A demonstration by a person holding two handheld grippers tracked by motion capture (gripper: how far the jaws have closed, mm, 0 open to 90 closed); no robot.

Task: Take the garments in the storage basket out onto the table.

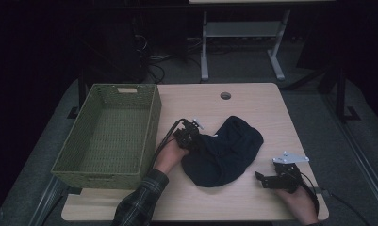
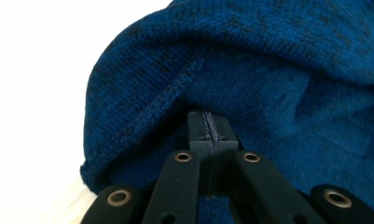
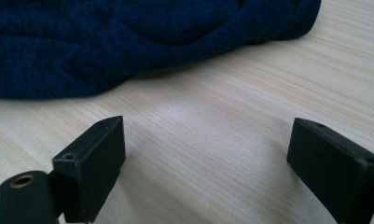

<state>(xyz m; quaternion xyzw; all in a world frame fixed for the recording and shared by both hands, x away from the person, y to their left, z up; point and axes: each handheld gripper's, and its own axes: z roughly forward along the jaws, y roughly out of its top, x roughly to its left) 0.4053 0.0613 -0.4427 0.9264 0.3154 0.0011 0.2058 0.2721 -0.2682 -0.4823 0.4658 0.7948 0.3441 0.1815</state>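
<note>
Left gripper (image 2: 208,135): jaws clenched, we judge on hem of blue knit garment (image 1: 224,150) mid-table, ready for lifting toward basket (image 1: 151,127) alongside. Right gripper (image 3: 205,154): jaws released above bare table (image 3: 212,116), we judge on standby.

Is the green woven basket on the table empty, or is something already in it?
Empty. The high view looks straight into the green woven basket and shows bare weave; the dark blue knit garment lies beside it on the table.
</note>
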